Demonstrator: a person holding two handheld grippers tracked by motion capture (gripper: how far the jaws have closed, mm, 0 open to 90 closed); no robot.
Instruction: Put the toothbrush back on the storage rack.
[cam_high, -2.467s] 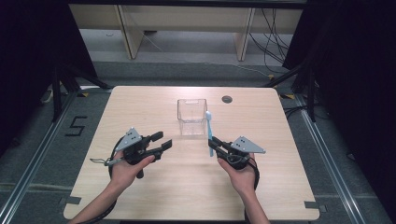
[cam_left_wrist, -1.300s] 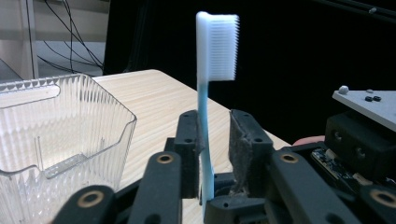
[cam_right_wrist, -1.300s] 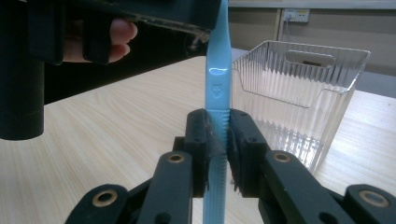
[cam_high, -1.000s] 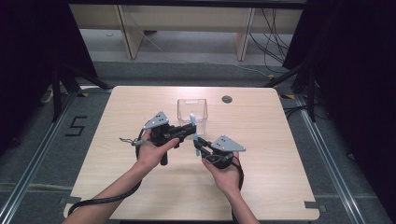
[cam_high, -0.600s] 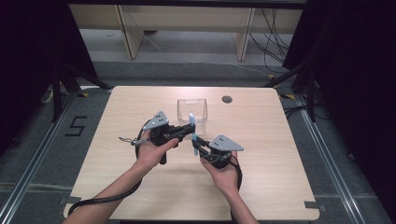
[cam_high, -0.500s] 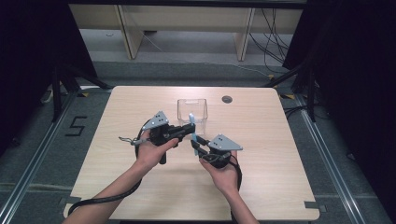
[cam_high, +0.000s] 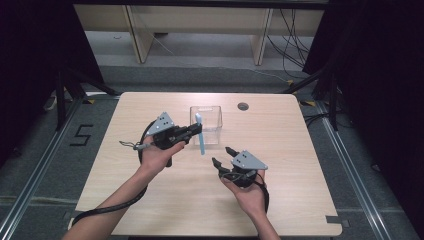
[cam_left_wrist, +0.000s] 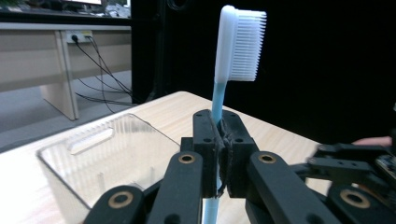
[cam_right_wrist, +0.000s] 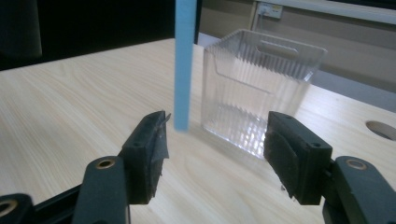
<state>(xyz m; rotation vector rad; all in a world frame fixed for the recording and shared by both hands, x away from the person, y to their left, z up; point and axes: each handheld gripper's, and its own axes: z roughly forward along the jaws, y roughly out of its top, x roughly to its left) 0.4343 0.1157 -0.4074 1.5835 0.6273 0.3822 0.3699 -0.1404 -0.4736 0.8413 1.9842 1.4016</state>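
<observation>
A toothbrush (cam_high: 200, 137) with a blue handle and a white head stands upright above the table, just in front of a clear plastic box (cam_high: 212, 113). My left gripper (cam_high: 195, 131) is shut on the middle of the handle (cam_left_wrist: 217, 98), with the bristled head (cam_left_wrist: 238, 44) above the jaws. My right gripper (cam_high: 222, 155) sits lower right of it, and its jaws have just been opening and stand wide. No pad touches the handle's lower end (cam_right_wrist: 185, 60), which hangs just ahead of that gripper (cam_right_wrist: 215, 144). The box (cam_right_wrist: 261, 70) is behind it.
The clear box (cam_left_wrist: 93, 154) stands on the wooden table (cam_high: 280, 200) near its far middle. A round cable hole (cam_high: 243, 106) lies right of the box. Pale furniture legs and cables stand on the floor beyond the far edge.
The right gripper, which carried the toothbrush to the left gripper, has let go, opened and drawn back toward the lower right. The left gripper keeps the toothbrush in place.
</observation>
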